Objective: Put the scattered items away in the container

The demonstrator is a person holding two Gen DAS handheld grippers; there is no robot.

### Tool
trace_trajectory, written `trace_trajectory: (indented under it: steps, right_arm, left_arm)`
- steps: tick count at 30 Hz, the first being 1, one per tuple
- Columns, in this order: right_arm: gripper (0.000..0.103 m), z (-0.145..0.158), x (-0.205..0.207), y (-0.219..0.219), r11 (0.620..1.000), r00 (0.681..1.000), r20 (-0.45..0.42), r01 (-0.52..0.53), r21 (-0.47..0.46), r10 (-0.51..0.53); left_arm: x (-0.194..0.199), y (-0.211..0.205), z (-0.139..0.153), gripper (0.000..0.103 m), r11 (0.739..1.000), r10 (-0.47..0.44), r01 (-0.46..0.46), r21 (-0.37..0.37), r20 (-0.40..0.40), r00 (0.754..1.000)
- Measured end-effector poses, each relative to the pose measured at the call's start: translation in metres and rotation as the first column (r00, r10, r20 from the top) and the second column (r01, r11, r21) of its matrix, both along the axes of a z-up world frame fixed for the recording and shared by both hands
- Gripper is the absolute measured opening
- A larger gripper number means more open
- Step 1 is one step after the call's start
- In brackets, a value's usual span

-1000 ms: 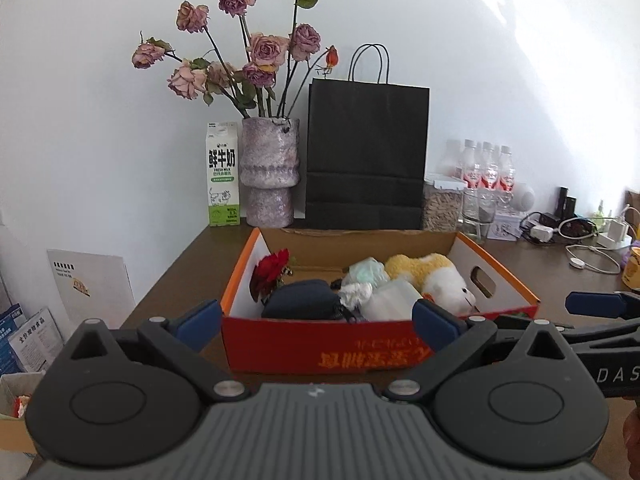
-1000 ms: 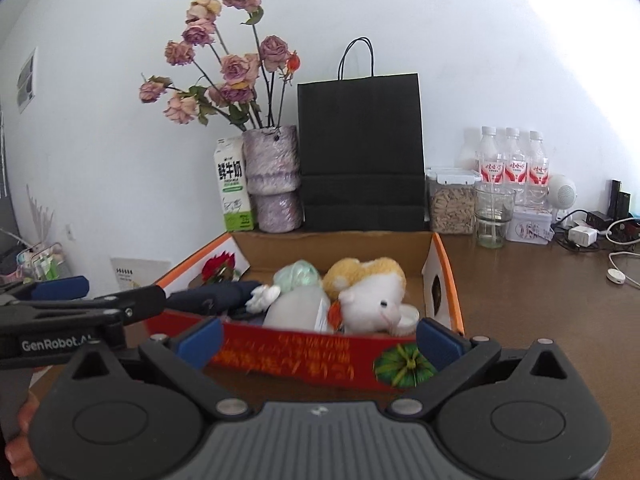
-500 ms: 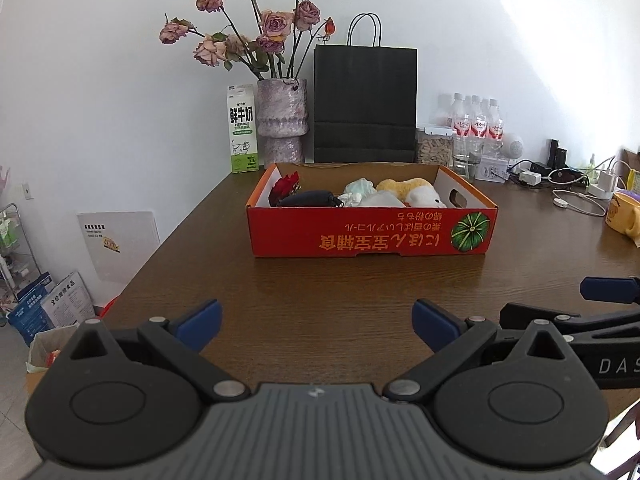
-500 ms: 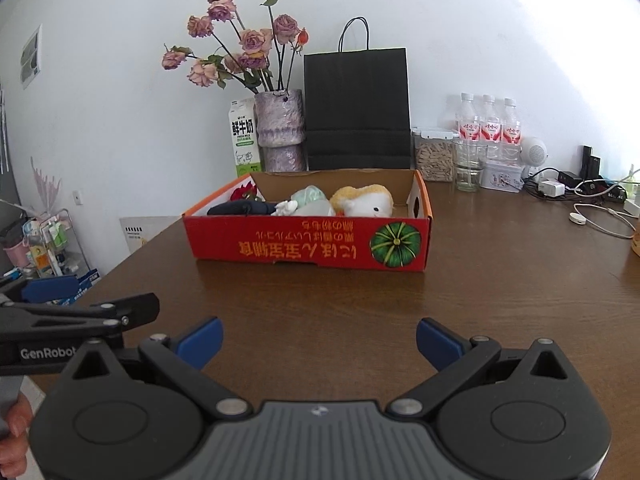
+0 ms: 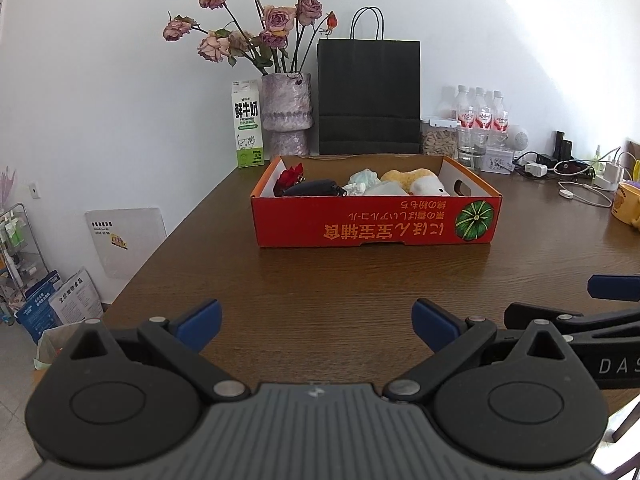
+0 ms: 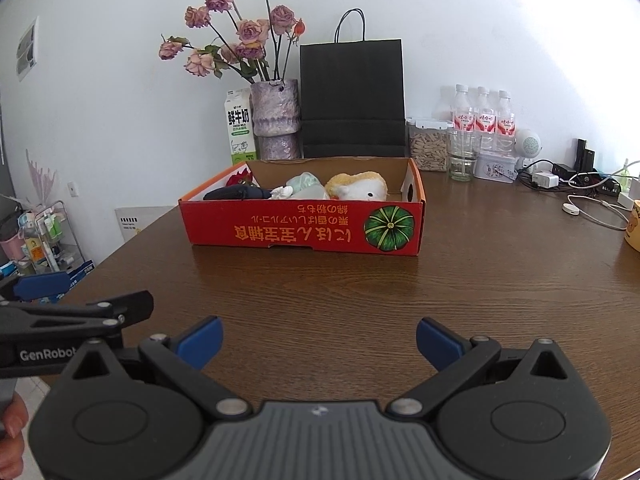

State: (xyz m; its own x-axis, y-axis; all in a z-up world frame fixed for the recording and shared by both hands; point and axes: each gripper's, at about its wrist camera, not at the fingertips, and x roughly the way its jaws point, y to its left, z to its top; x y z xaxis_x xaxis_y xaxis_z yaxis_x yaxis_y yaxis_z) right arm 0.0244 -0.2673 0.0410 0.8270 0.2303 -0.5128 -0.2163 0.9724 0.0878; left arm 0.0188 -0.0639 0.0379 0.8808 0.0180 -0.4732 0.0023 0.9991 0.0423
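Observation:
A red cardboard box (image 5: 372, 228) (image 6: 280, 232) with a pumpkin print stands mid-table. Inside lie a red flower (image 5: 290, 174), a dark pouch (image 5: 312, 188) (image 6: 236, 193), a pale green bundle (image 5: 362, 178) (image 6: 304, 182), a white packet (image 5: 384, 189) and a yellow-and-white plush toy (image 5: 420, 182) (image 6: 360, 188). My left gripper (image 5: 316, 326) is open and empty over the near table, well short of the box. My right gripper (image 6: 318, 340) is open and empty too, beside the left one.
Behind the box stand a milk carton (image 5: 247, 124), a vase of dried roses (image 5: 286, 120), a black paper bag (image 5: 369, 100), a jar (image 5: 439, 138) and water bottles (image 5: 482, 116). Cables and chargers (image 5: 576, 180) and a yellow mug (image 5: 628, 208) lie at right. The table's left edge drops to floor clutter (image 5: 56, 304).
Both grippers have pulled back from the box's front edge toward the near side of the table, staying open and empty. The box contents have not moved.

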Motion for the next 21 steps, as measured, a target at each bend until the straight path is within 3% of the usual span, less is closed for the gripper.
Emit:
trace_trajectory:
  steps: [21]
  right_arm:
    - [0.103,-0.0026,0.0018,-0.0001,1.0,1.0,-0.01,0.008,-0.008,-0.008]
  left_arm:
    - [0.002,-0.0025,-0.0024,0.103,1.0,0.003,-0.003,0.007,-0.01,1.0]
